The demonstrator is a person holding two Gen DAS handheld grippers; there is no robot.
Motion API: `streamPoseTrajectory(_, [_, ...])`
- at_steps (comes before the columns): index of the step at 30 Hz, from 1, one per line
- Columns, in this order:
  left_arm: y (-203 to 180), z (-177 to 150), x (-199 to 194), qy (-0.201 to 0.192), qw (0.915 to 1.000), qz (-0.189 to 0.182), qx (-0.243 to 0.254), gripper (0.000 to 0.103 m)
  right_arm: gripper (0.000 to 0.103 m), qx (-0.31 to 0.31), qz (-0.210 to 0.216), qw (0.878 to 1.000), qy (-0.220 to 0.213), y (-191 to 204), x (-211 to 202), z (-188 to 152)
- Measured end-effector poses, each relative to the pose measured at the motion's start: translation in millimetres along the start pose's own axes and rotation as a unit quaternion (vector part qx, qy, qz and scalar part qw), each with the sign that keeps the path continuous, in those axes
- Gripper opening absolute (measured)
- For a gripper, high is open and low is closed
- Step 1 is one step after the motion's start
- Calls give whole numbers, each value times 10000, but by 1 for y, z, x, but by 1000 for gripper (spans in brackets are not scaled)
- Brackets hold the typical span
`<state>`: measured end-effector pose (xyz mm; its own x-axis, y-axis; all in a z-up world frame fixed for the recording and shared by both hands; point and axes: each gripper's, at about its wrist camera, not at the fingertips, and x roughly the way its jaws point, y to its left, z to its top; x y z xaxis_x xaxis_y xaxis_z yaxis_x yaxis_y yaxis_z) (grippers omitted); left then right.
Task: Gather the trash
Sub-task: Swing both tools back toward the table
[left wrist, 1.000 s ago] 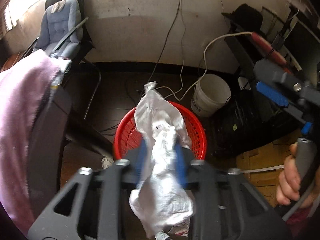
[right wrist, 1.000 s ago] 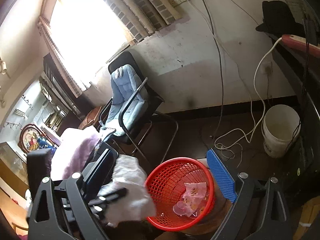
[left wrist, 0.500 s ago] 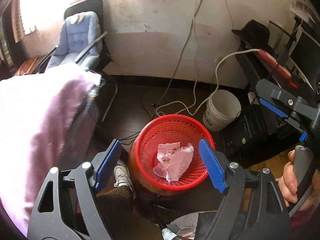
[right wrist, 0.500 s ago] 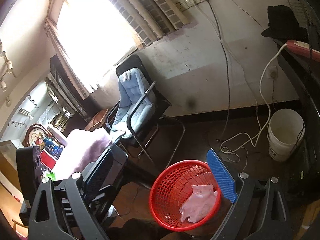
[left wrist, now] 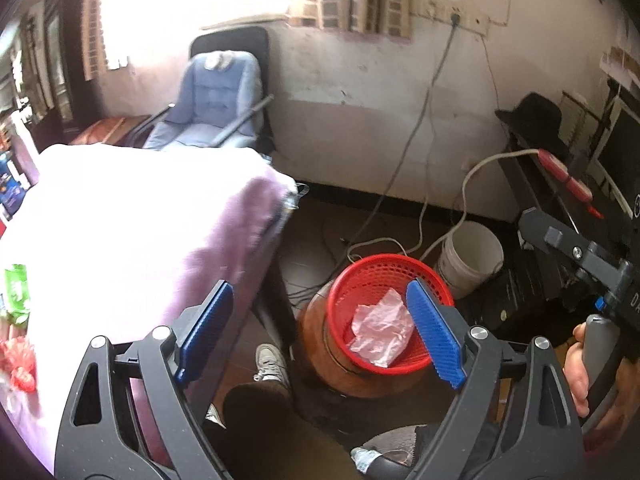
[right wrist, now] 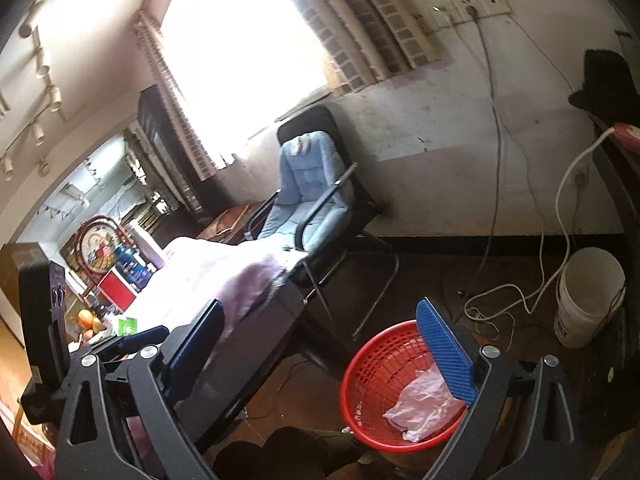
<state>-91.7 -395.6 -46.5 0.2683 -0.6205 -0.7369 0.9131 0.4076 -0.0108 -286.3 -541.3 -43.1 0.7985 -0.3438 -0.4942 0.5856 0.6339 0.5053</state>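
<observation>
Two grippers hang over the room. At left we see a pink-draped table (left wrist: 132, 240), a blue chair (left wrist: 216, 100) behind it; lower centre, a crumpled tissue (left wrist: 380, 330) lies in the red basket (left wrist: 360, 280); right, a white bucket (left wrist: 468, 256). Our left gripper (left wrist: 320, 332), jaws just opened wide, holds nothing; our right gripper (right wrist: 320, 348) gapes empty.

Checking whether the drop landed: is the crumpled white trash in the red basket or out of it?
In. The crumpled trash lies inside the red basket, below its rim; both views show it there, touching neither gripper.
</observation>
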Motion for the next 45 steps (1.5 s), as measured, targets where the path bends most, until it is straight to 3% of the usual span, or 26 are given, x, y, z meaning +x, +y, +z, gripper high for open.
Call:
streamPoseTrajectory(8, [42, -16, -52, -388, 9976, 466, -326, 90, 97, -362, 365, 9986, 92, 46, -12, -7])
streamPoseTrajectory(14, [97, -41, -91, -523, 9903, 1067, -725, 95, 97, -664, 593, 9958, 233, 84, -15, -18])
streamPoseTrajectory(22, [180, -67, -142, -682, 9684, 2033, -1276, 96, 97, -1072, 778, 9903, 413, 131, -15, -31])
streamPoseTrajectory(28, [243, -89, -167, -624, 9500, 2538, -1710, 96, 97, -1357, 836, 9855, 577, 165, -7, -44])
streamPoseTrajectory(34, [299, -109, -171, -394, 9397, 2571, -2222, 96, 97, -1503, 936, 9807, 828, 188, 14, -53])
streamPoseTrajectory(45, [325, -132, -133, -54, 9453, 2306, -2308, 96, 97, -1854, 1022, 9695, 1234, 229, 53, -75])
